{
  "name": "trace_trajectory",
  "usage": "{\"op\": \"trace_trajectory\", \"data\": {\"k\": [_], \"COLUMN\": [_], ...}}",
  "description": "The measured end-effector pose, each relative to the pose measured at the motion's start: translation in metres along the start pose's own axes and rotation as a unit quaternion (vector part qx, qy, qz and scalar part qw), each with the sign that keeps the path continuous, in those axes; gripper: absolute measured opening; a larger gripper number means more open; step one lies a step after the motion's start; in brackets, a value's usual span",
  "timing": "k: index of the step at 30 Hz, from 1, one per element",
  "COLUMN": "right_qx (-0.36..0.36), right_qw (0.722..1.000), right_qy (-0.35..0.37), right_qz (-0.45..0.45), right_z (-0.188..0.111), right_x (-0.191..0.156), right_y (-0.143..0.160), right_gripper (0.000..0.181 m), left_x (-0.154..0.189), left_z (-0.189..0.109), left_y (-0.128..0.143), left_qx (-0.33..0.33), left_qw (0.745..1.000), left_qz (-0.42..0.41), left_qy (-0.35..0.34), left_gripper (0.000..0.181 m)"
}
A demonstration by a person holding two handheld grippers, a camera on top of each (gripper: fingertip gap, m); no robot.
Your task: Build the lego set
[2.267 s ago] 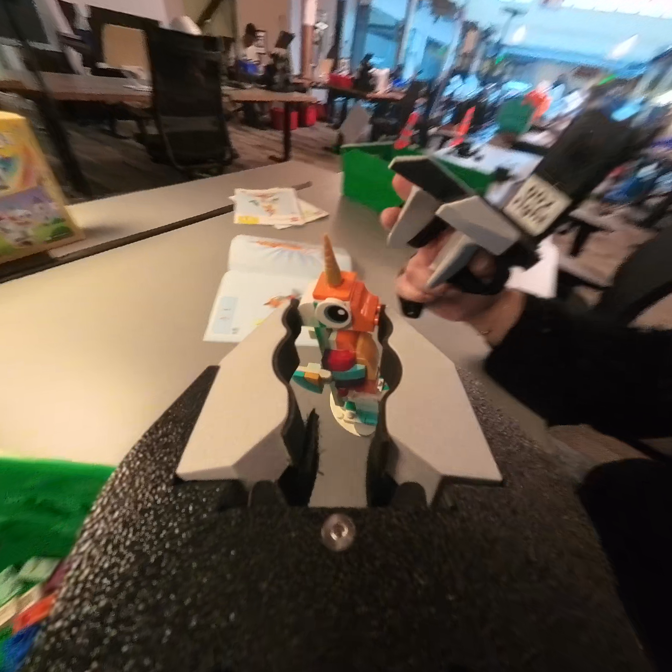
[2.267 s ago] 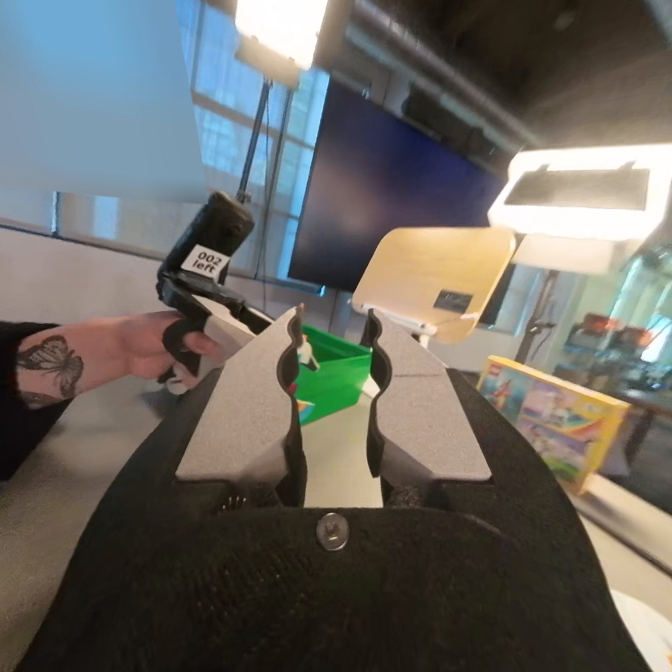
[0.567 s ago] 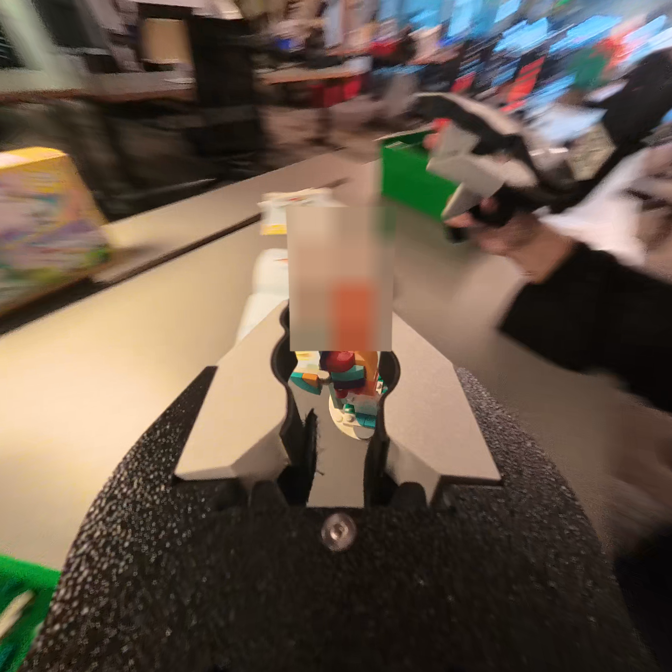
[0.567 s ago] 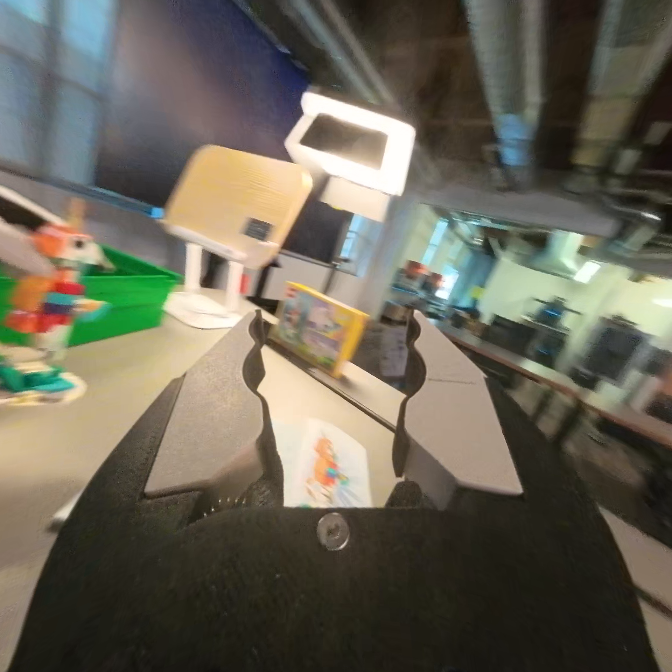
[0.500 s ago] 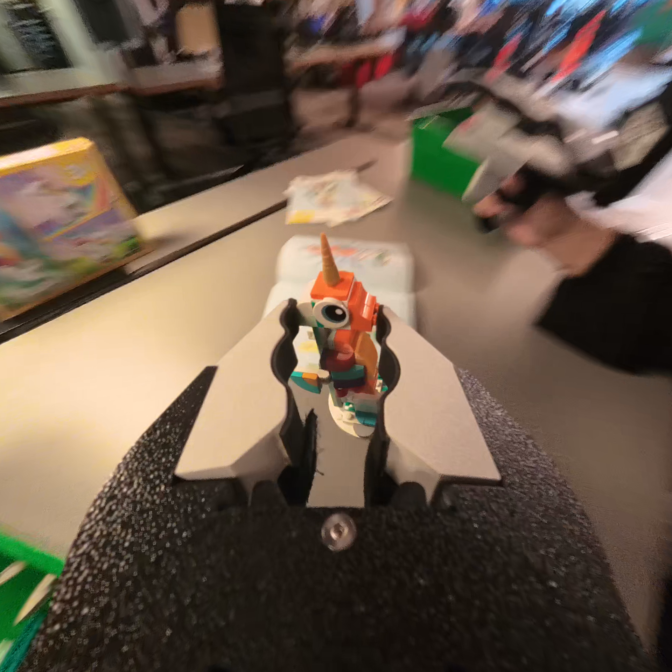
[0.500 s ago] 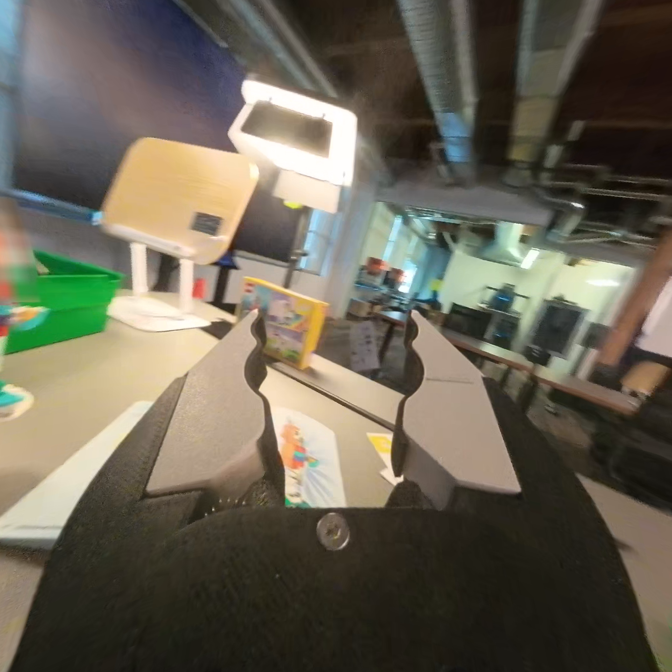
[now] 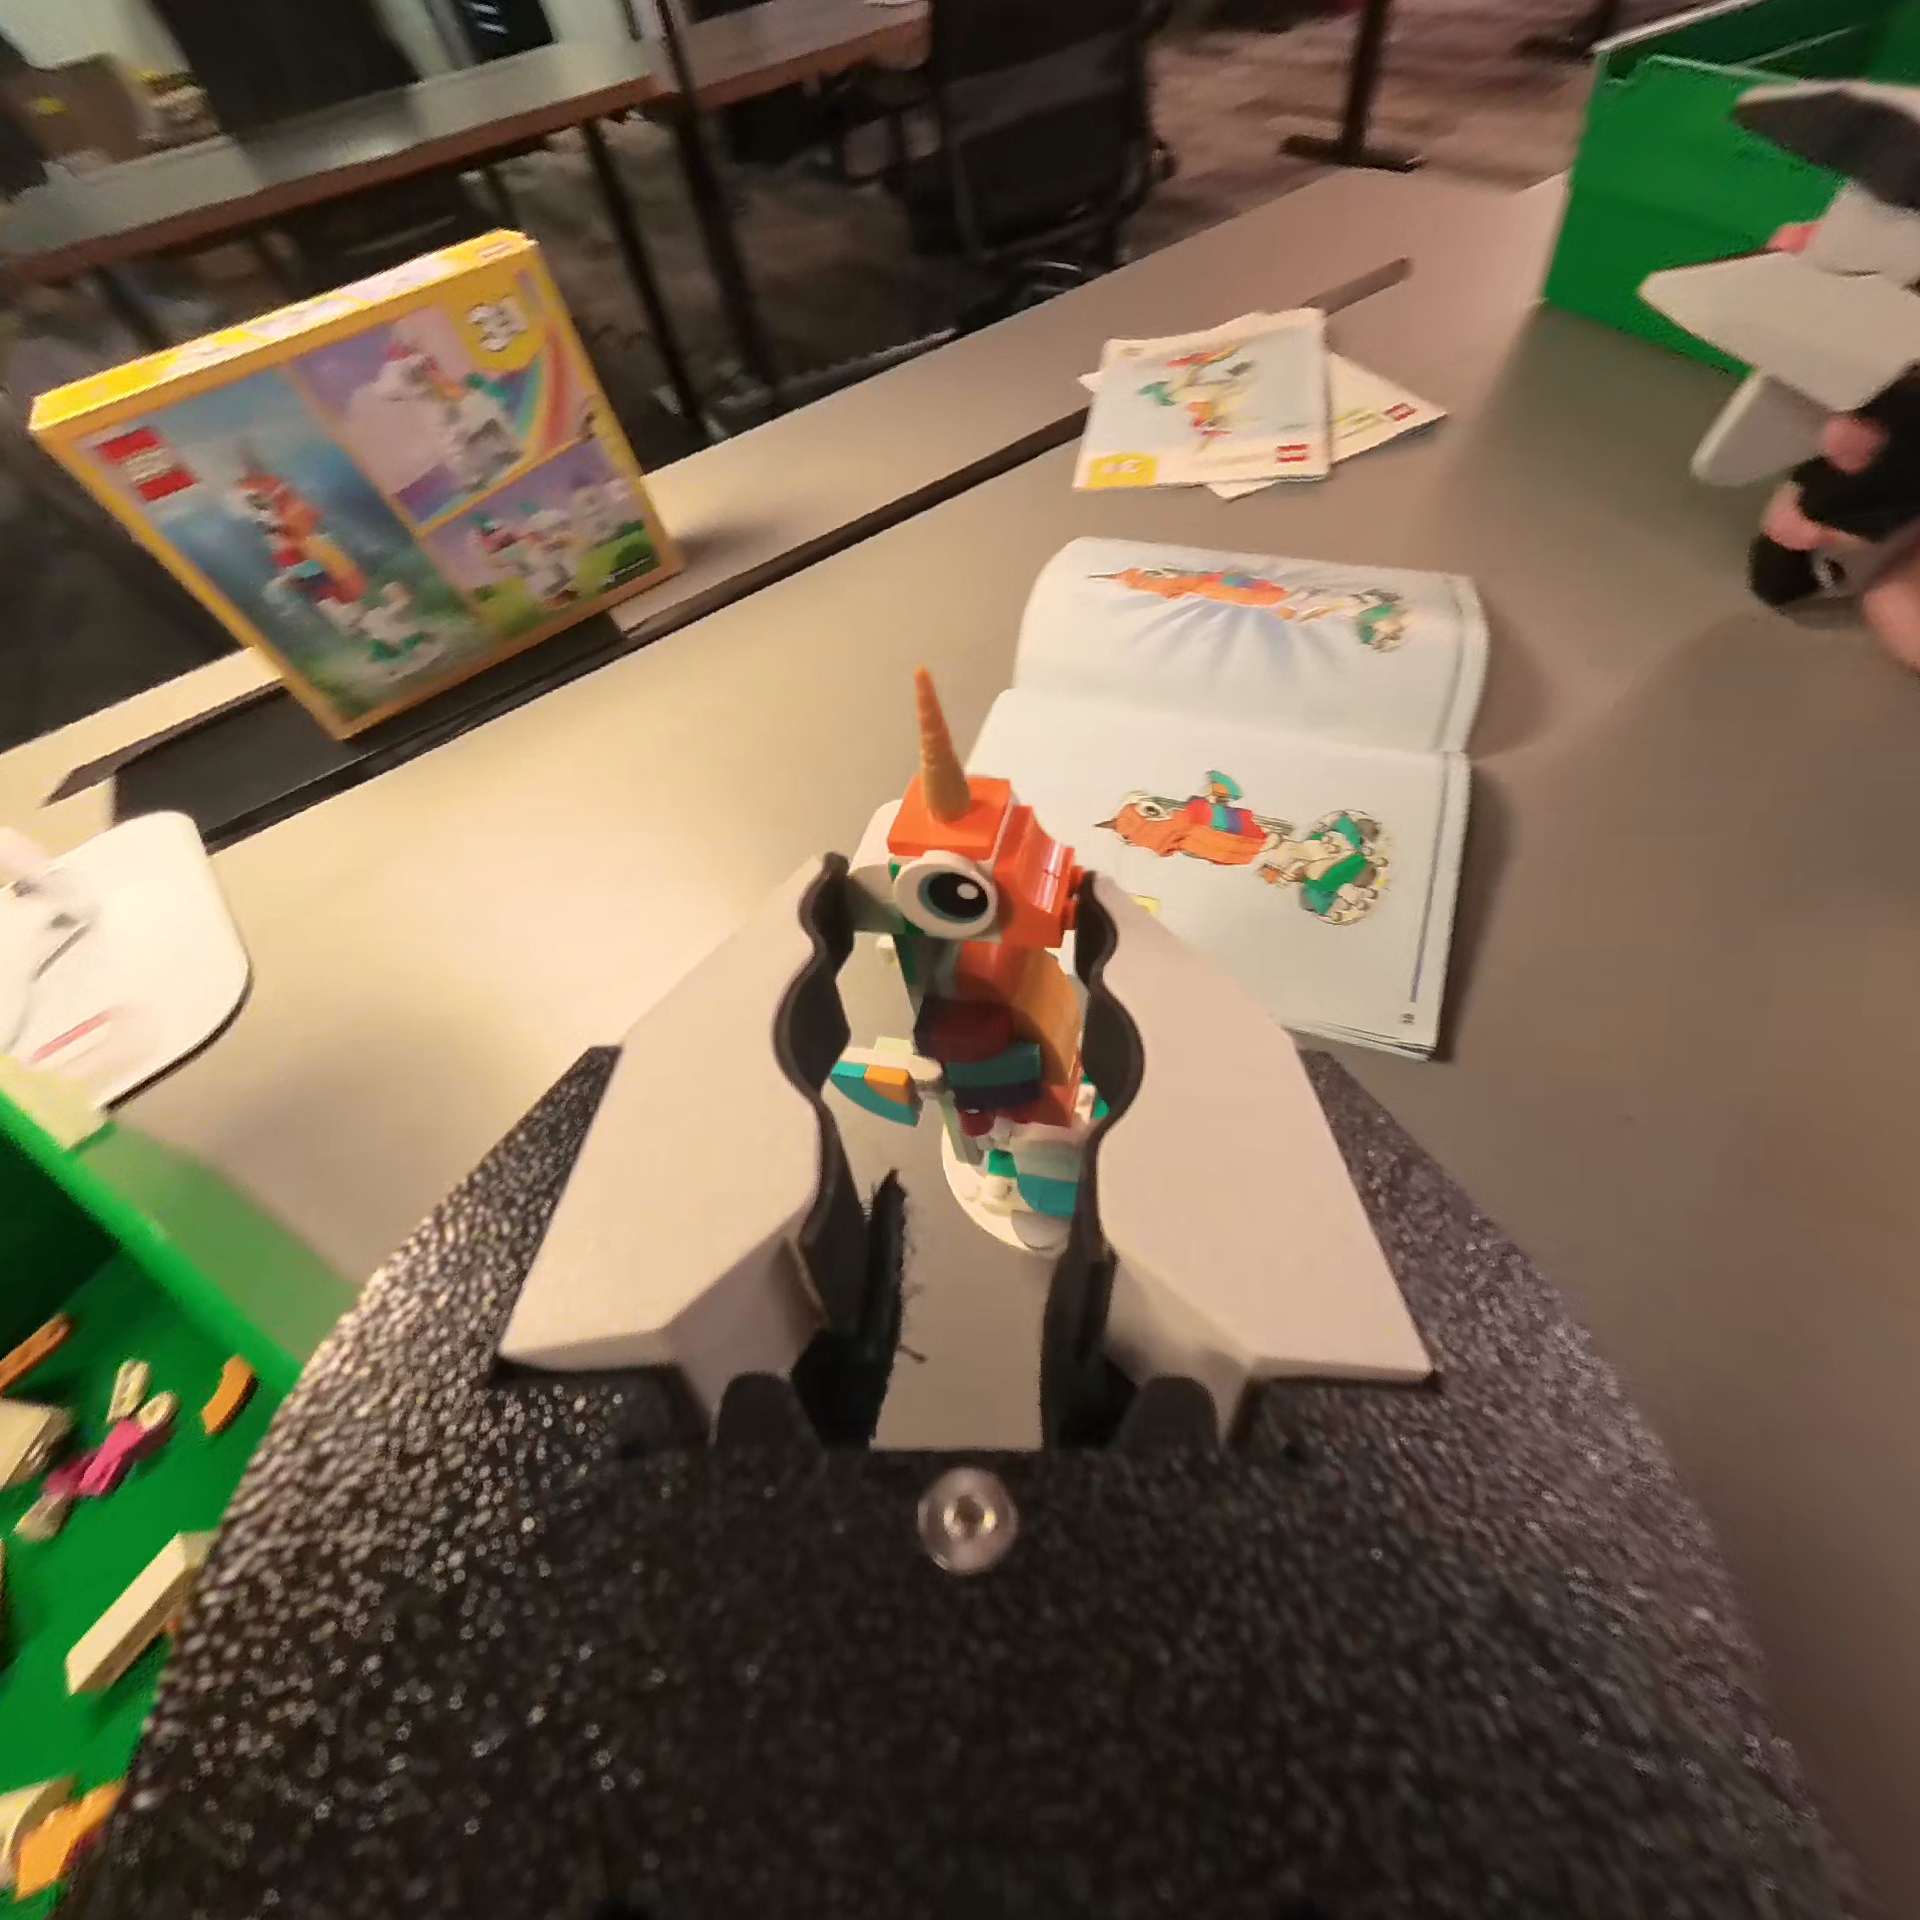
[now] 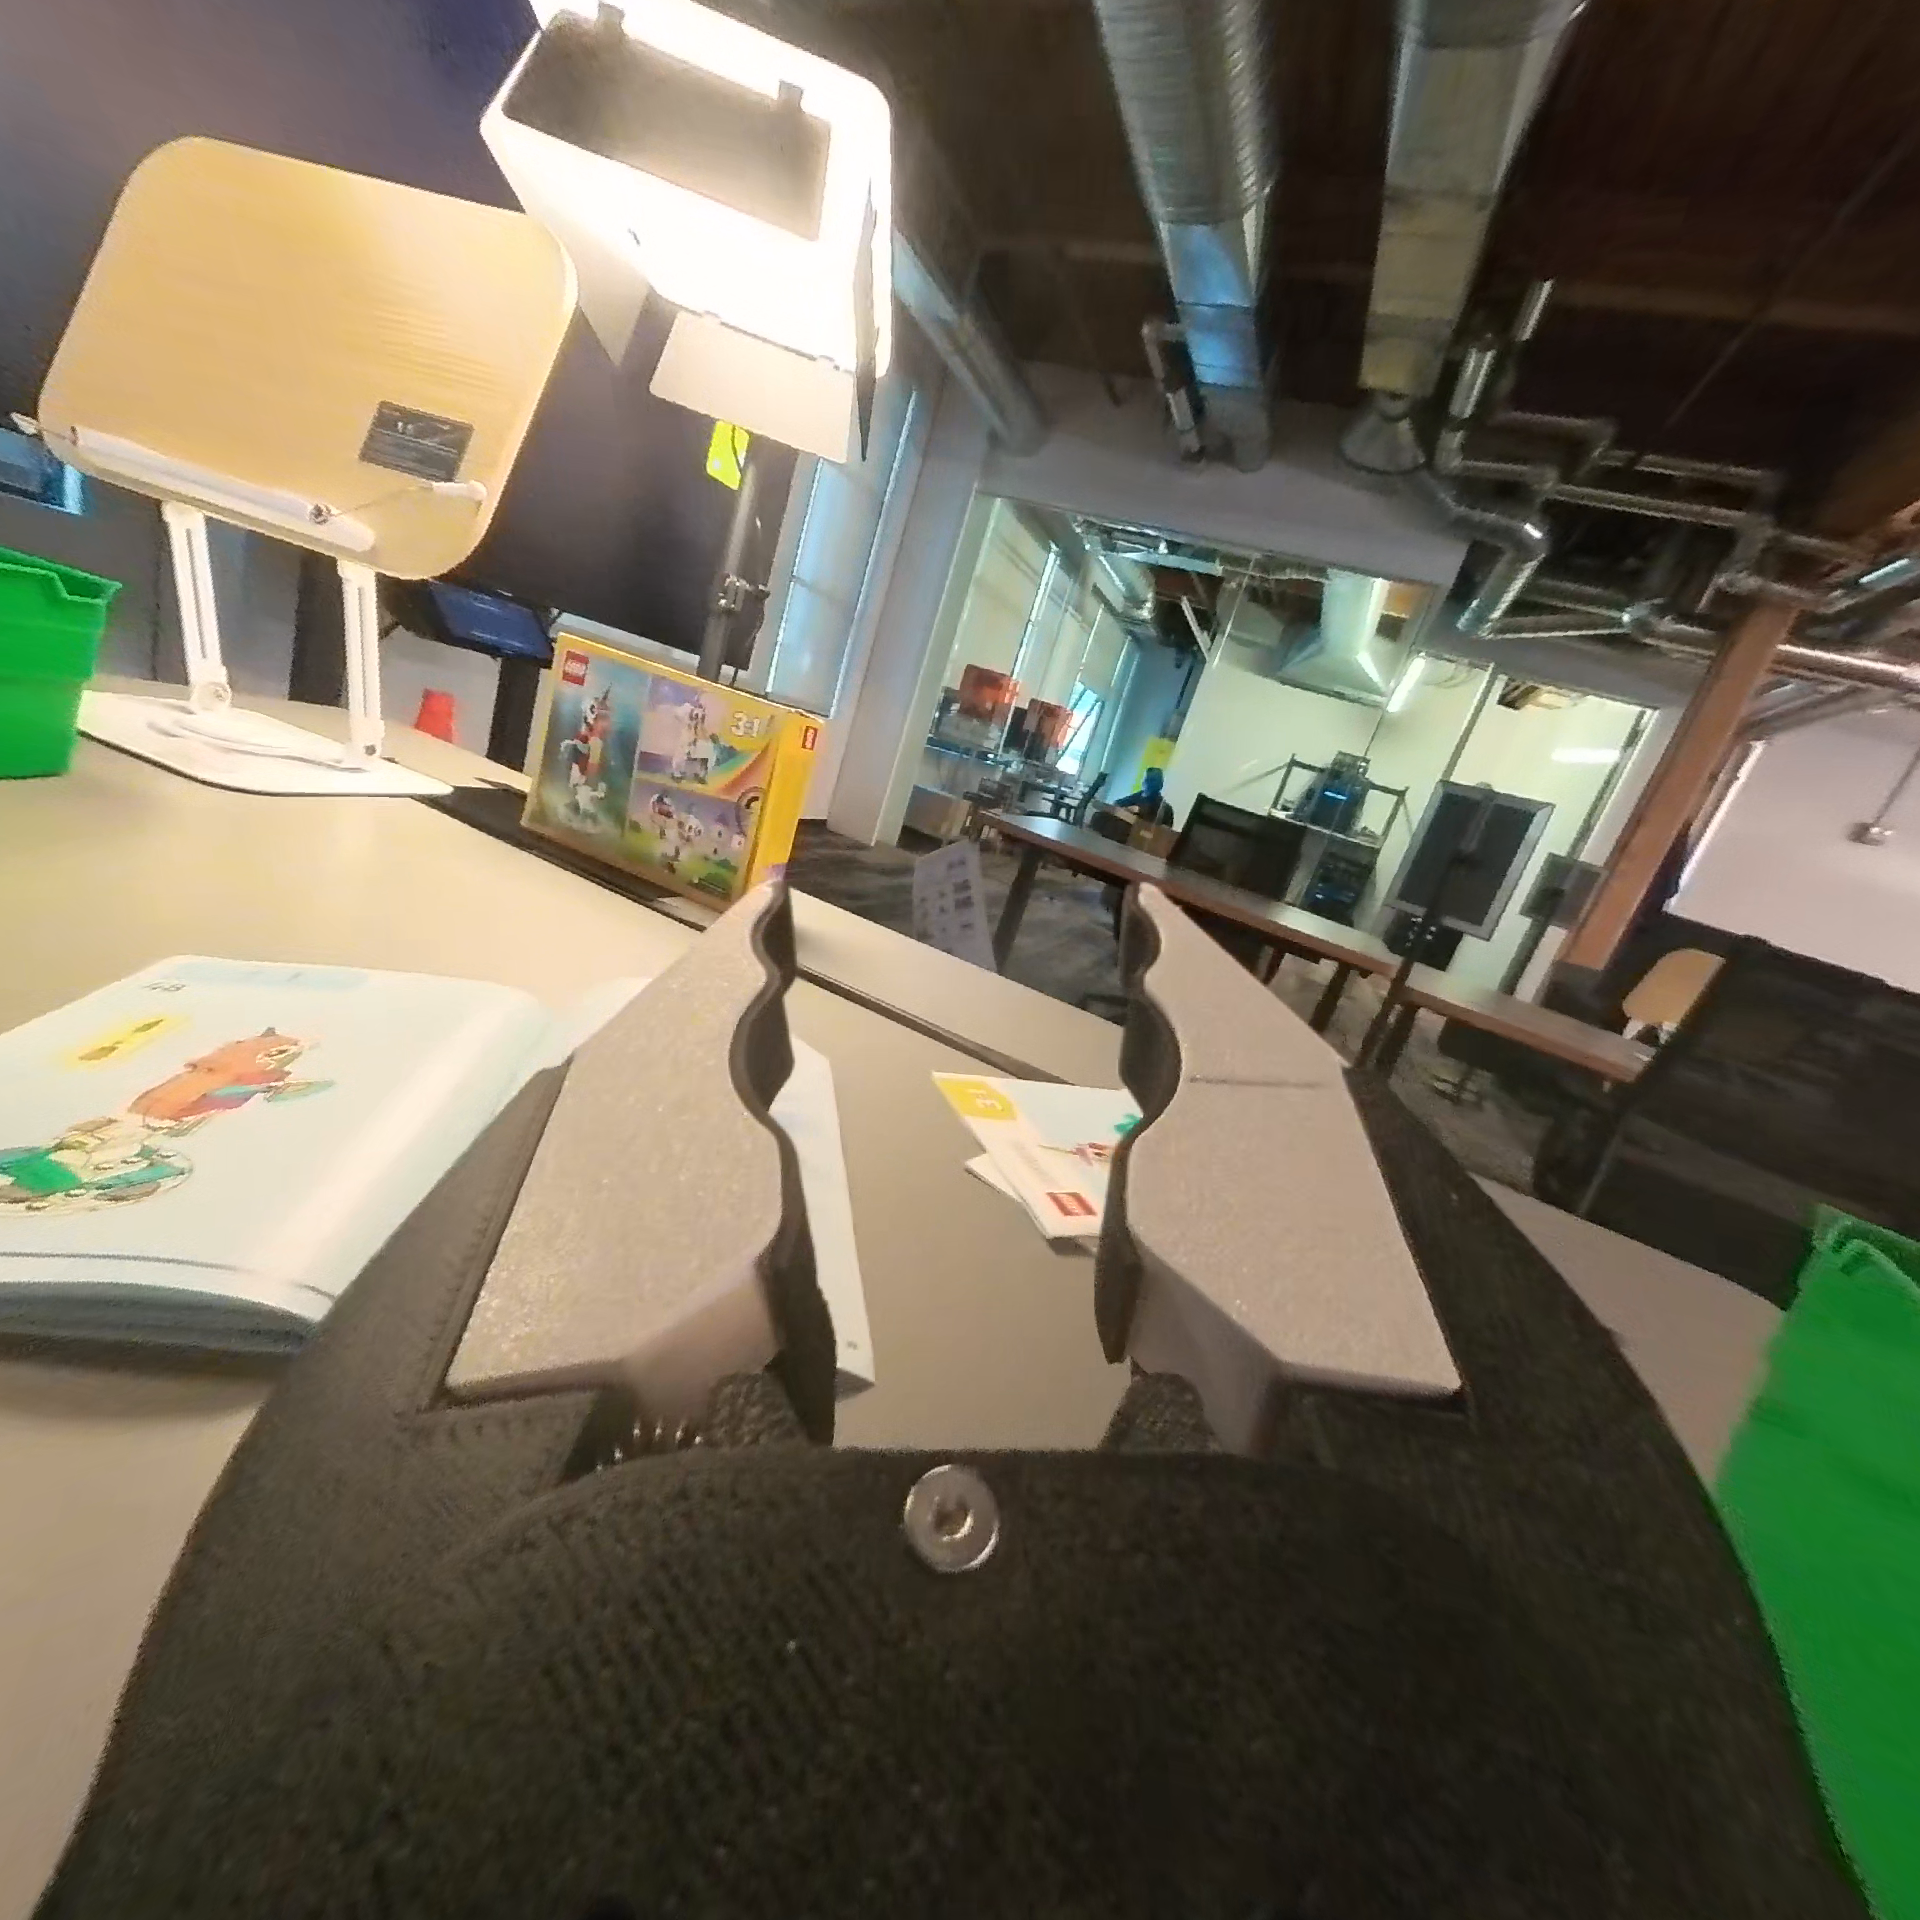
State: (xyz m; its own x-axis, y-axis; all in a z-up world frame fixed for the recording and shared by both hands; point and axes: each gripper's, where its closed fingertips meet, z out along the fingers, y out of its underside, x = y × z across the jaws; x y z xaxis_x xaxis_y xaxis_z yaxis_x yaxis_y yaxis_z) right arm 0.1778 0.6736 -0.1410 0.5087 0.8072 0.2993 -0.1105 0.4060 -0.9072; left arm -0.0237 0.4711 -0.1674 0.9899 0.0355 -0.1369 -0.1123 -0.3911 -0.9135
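Two grippers show: the left gripper (image 7: 958, 961) has its fingers closed on the unicorn (image 7: 971, 997), an orange-headed brick figure with a tan horn, one big eye and a teal and white base, held upright between the wavy pads above the table (image 7: 499, 925); the right gripper (image 8: 956, 1023) has its jaws apart with nothing between them. Just beyond the unicorn an open booklet (image 7: 1257, 821) lies flat on the table, and farther back lie loose leaflets (image 7: 1226, 416). The box (image 7: 364, 478), yellow-edged, stands upright near the table's far left edge. At lower left a green bin (image 7: 125, 1351) holds loose bricks (image 7: 114, 1444). In the left wrist view the right gripper (image 7: 1766, 343) shows at far right in a hand (image 7: 1860, 540), in front of a second green bin (image 7: 1704, 177). From the right wrist view a tan stand (image 8: 301, 353) on white legs sits beyond the booklet (image 8: 208, 1132), with a bright lamp (image 8: 717, 197) above it and the box (image 8: 665, 779) to its right
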Motion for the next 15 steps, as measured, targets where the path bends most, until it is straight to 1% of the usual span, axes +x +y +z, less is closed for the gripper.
{"op": "trace_trajectory", "data": {"k": [4, 15], "right_qx": [0.002, 0.004], "right_qw": [1.000, 0.999], "right_qy": [-0.008, -0.008], "right_qz": [0.002, 0.036], "right_z": [-0.002, -0.003], "right_x": [-0.003, 0.003], "right_y": [-0.001, 0.000], "right_gripper": [0.061, 0.060], "left_x": [-0.001, 0.001], "left_z": [-0.001, -0.003], "left_y": [0.007, 0.021], "left_qx": [-0.006, -0.012], "left_qw": [1.000, 0.999], "left_qz": [-0.001, -0.015], "left_qy": [-0.019, -0.026], "left_gripper": [0.040, 0.040]}}
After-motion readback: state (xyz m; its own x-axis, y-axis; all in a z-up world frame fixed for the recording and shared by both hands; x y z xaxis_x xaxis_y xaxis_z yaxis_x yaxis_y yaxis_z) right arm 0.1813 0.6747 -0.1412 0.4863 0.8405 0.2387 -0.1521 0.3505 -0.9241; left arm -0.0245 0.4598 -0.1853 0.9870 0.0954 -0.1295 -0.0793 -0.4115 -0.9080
